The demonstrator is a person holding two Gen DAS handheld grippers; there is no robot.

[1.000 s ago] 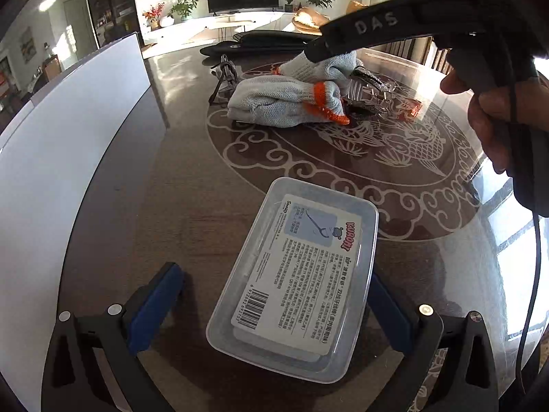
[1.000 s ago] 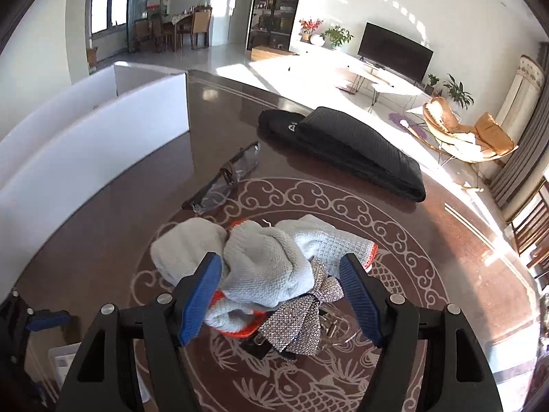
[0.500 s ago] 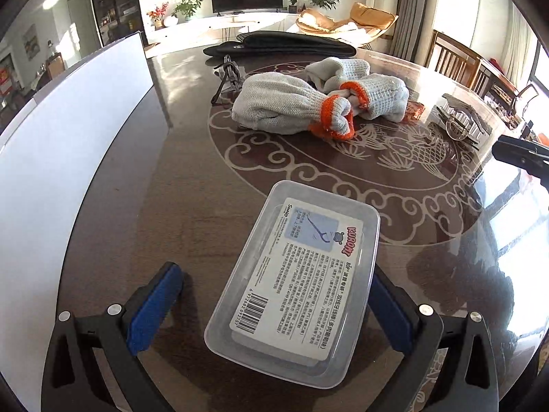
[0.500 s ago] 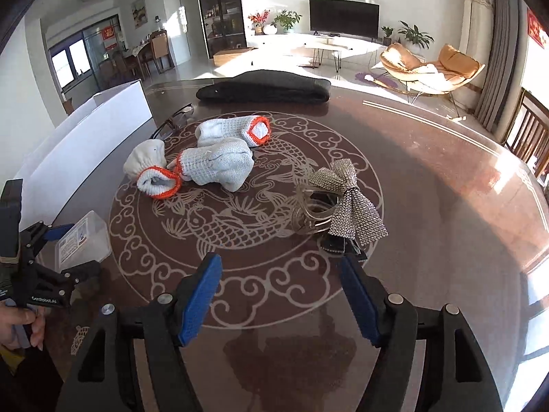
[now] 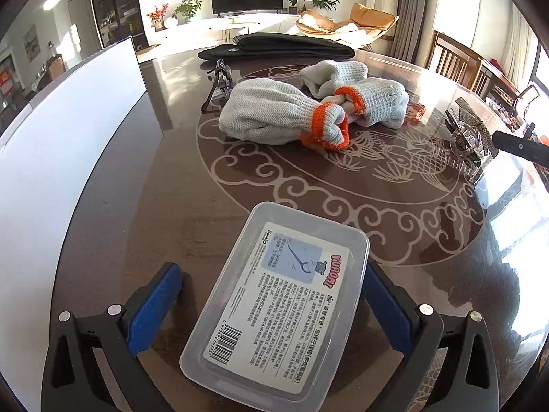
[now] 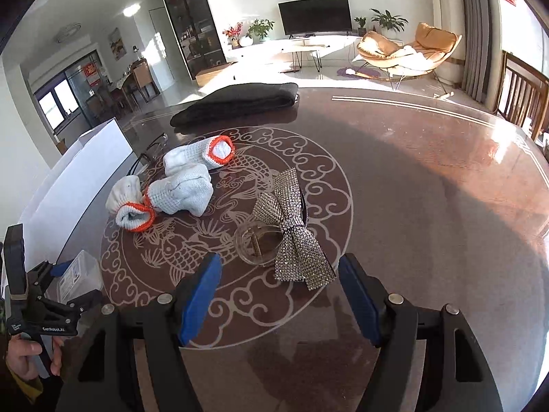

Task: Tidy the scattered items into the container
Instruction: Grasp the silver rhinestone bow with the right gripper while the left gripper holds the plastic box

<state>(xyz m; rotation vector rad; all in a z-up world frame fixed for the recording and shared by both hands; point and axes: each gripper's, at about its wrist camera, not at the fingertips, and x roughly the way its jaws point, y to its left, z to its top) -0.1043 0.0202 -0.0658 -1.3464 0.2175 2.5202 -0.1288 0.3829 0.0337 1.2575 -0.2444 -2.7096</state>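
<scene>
Landmark: the round koi medallion [image 6: 226,219] inlaid in the bench [image 6: 429,185]; all places below are given against it.
Left gripper [image 5: 271,309]: spread wide, its blue pads either side of the clear plastic container [image 5: 278,305]. The right pad looks to be touching the container's wall and the left pad stands apart from it. Nothing is clamped.
Container: just outside the medallion's rim, on the side nearest the left gripper, with a printed label and barcode facing up. Whether it rests on the bench or is raised off it I cannot tell.
Right gripper [image 6: 278,295]: released, jaws wide with nothing between them, over the medallion's near rim.
Hair clip with rhinestone bow [image 6: 291,233]: inside the medallion, just ahead of the right gripper.
Gloves [image 6: 171,189]: three white knit bundles with orange cuffs, inside the medallion toward its far-left part, touching one another.
Glasses [image 5: 219,82]: just outside the medallion, beyond the gloves.
Black bag [image 6: 236,103]: past the medallion's far edge.
White board [image 5: 61,130]: upright, well outside the medallion on the left.
Left wrist view only: the label's print and the gloves' knotted cuffs up close; the hair clip shows only small and at the right edge [image 5: 470,134].
Right wrist view only: the bow's full shape, the whole medallion, and the left gripper from the outside [image 6: 65,295] with the person's hand [image 6: 24,360] on its handle.
</scene>
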